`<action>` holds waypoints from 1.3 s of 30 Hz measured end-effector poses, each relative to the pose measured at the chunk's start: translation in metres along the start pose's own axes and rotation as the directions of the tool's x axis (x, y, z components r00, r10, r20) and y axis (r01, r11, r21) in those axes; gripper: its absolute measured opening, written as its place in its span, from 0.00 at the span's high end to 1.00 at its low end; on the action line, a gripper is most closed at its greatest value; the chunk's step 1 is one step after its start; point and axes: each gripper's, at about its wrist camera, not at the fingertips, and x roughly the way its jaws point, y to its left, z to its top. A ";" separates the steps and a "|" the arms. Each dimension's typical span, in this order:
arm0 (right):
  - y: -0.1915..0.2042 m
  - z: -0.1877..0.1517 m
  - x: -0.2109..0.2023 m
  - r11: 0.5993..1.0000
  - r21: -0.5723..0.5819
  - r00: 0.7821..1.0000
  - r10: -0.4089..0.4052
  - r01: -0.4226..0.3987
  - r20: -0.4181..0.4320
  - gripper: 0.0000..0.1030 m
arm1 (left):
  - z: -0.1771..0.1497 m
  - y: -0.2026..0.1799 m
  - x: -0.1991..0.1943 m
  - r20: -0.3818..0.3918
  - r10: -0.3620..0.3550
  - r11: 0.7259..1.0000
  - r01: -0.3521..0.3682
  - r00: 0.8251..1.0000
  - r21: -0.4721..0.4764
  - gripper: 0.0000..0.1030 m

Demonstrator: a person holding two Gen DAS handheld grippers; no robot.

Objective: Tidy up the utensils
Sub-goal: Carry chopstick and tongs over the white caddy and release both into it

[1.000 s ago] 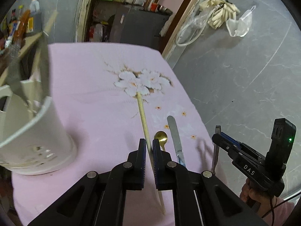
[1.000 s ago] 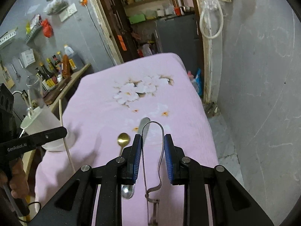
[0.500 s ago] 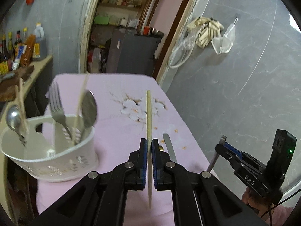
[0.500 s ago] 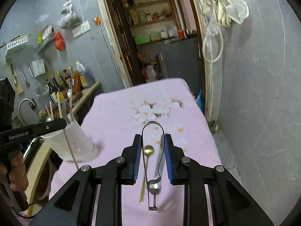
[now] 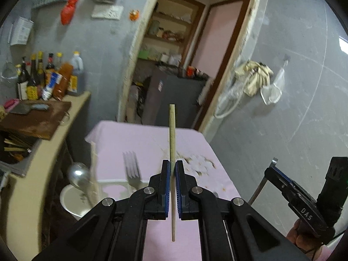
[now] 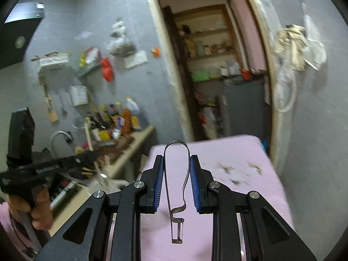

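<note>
Two utensils are in the air, and several more already stand in the white holder, so the sorting looks well along but not finished.

From the left wrist camera, the left gripper has its jaws pinched almost together on a wooden chopstick, which stands nearly upright, its top well above the fingertips and its lower end hanging below them over the pink tablecloth. The white holder sits down and to the left of the gripper, at the near left corner of the cloth. In the holder a fork and a steel spoon stand tips and bowl up, with a pale stick just beside the spoon. To the right of the holder, at the frame's edge, the right gripper carries a thin metal piece.

From the right wrist camera, the right gripper has its jaws narrowly apart, pressed on the two sides of a metal peeler. Its loop rises above the fingertips and its slotted blade hangs below, over the cloth. The holder is only a blur at the left, below the left gripper.

My reading: both held pieces have yet to go into the holder. Whether other utensils lie on the cloth cannot be told, as the grippers hide its near part.
</note>
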 end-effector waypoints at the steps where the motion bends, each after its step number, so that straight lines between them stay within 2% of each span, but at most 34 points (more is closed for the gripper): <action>1: 0.009 0.006 0.005 1.000 -0.007 1.000 0.025 -0.025 0.014 0.80 | 0.004 0.006 -0.005 0.018 0.009 1.000 -0.009 1.000 -0.005 0.95; 7: 0.051 0.026 0.028 0.993 -0.029 0.990 0.120 -0.118 0.069 0.80 | 0.024 0.034 -0.029 0.112 0.053 0.998 -0.049 0.992 -0.031 0.95; 12: 0.073 0.027 0.048 0.989 -0.033 0.985 0.144 -0.142 0.091 0.80 | 0.035 0.062 -0.045 0.171 0.106 0.993 -0.097 0.980 -0.062 0.95; 16: 0.080 0.018 0.070 0.991 -0.011 0.988 0.137 -0.137 0.067 0.80 | 0.033 0.082 -0.046 0.187 0.160 0.986 -0.148 0.969 -0.073 0.95; 20: 0.082 0.005 0.088 0.995 -0.009 0.994 0.104 -0.104 0.032 0.80 | 0.028 0.095 -0.034 0.175 0.197 0.980 -0.191 0.965 -0.051 0.95; 27: 0.080 -0.016 0.110 0.998 -0.001 0.998 0.061 -0.061 -0.028 0.80 | 0.016 0.103 -0.010 0.138 0.210 0.978 -0.210 0.968 -0.014 0.95; 39: 0.084 -0.043 0.129 0.999 0.030 0.993 0.043 -0.040 -0.106 0.79 | -0.003 0.113 0.013 0.061 0.178 0.984 -0.178 0.982 0.000 0.95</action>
